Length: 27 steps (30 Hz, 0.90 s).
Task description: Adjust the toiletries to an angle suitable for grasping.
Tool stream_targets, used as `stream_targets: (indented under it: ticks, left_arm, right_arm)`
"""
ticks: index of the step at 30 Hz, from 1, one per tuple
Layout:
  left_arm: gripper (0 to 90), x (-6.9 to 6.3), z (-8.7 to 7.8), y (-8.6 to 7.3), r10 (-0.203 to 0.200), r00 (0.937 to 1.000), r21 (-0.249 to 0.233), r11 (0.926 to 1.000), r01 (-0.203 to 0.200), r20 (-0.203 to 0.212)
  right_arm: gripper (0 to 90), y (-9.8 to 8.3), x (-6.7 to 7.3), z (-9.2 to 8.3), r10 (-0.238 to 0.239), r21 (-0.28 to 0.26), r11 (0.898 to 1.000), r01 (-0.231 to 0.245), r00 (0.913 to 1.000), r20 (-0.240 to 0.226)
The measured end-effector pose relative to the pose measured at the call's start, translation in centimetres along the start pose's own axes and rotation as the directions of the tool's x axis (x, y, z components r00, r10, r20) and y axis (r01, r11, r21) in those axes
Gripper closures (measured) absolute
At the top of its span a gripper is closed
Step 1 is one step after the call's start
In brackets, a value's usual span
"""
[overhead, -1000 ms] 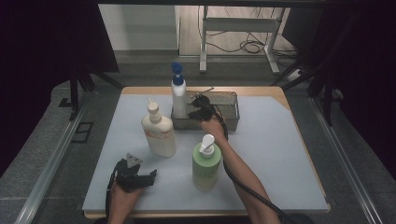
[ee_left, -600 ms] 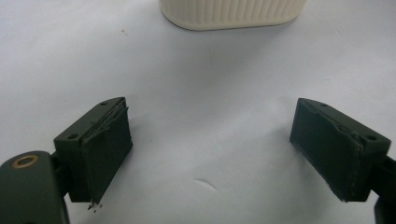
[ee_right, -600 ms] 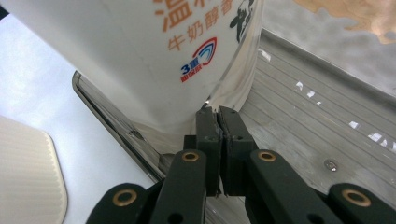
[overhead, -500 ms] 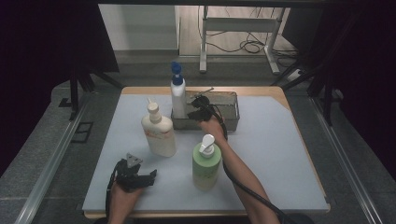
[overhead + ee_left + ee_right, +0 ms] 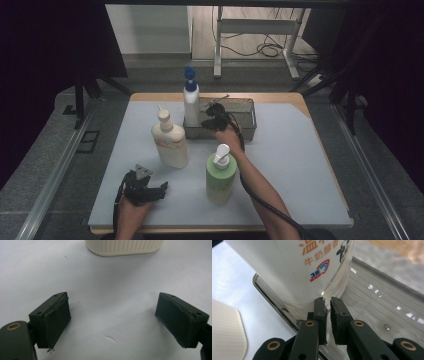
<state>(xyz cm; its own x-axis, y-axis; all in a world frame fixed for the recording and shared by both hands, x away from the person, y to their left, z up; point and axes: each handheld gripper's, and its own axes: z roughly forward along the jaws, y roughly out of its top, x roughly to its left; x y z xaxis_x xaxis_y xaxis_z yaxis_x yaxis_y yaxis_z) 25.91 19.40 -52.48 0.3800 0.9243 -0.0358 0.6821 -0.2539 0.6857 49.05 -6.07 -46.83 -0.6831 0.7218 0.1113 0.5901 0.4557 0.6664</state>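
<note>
Nearest, the left hand-held gripper [image 5: 150, 189] is rested on the desk [image 5: 300, 165], jaws spread and empty. Farther, the right hand-held gripper [image 5: 327, 312], jaws nearly together and just opening with nothing between them, is held at the white blue-pump bottle [image 5: 191, 102], standing in the grey metal tray [image 5: 245, 120]. The release seems finished; next, a withdrawal is probably needed.

From above, I see the right half of the table [image 5: 300, 150] bare and open. My right gripper [image 5: 212, 116] sits at the metal tray [image 5: 247, 112], hemmed in by the white pump bottle [image 5: 191, 102] standing in it. The green bottle [image 5: 219, 175] and cream bottle [image 5: 170, 142] crowd the middle; bare table lies between my left gripper's [image 5: 150, 189] jaws.
</note>
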Motion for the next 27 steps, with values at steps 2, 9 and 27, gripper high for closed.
stream_targets:
  ticks: [2,9,27]
  left_arm:
    - [12.1,0.0,0.0,0.0,0.000,1.0000,0.000,1.0000,0.000,0.000]
    - [12.1,0.0,0.0,0.0,0.002,1.0000,0.001,1.0000,-0.002,-0.001]
    - [12.1,0.0,0.0,0.0,0.002,1.0000,0.002,1.0000,-0.002,0.000]
  right_arm:
    - [79.6,-0.1,-0.2,-0.1,0.000,-0.004,1.000,0.000,1.0000,0.005]
    - [73.7,-0.3,-1.0,-1.1,0.015,-0.021,1.000,-0.015,0.9998,0.014]
    - [48.4,-0.3,-0.9,-4.3,-0.038,-0.061,0.997,0.039,0.9992,0.014]
